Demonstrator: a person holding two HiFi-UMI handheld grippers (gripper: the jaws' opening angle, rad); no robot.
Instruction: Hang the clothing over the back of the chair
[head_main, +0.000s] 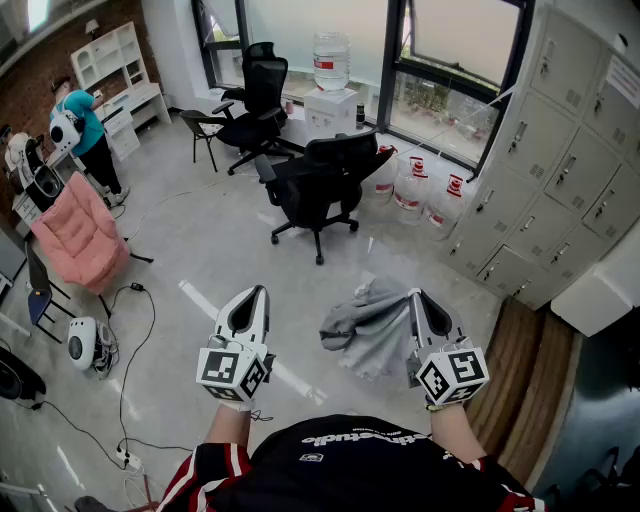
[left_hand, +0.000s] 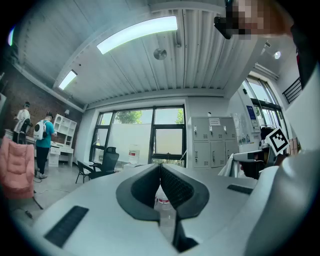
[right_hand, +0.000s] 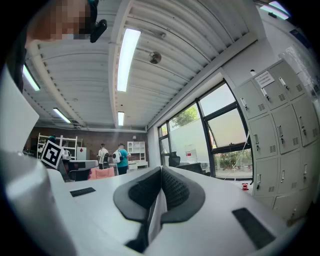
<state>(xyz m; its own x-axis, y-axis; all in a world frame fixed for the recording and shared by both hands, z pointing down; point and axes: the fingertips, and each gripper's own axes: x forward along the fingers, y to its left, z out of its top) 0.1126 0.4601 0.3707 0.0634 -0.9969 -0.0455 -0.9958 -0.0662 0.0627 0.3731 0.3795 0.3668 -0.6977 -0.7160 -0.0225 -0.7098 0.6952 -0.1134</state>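
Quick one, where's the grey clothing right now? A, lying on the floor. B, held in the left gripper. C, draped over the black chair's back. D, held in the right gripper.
D: the clothing hangs from the right gripper, whose jaws are shut on a fold of it, well short of the chair.

No lettering is clear enough to read.
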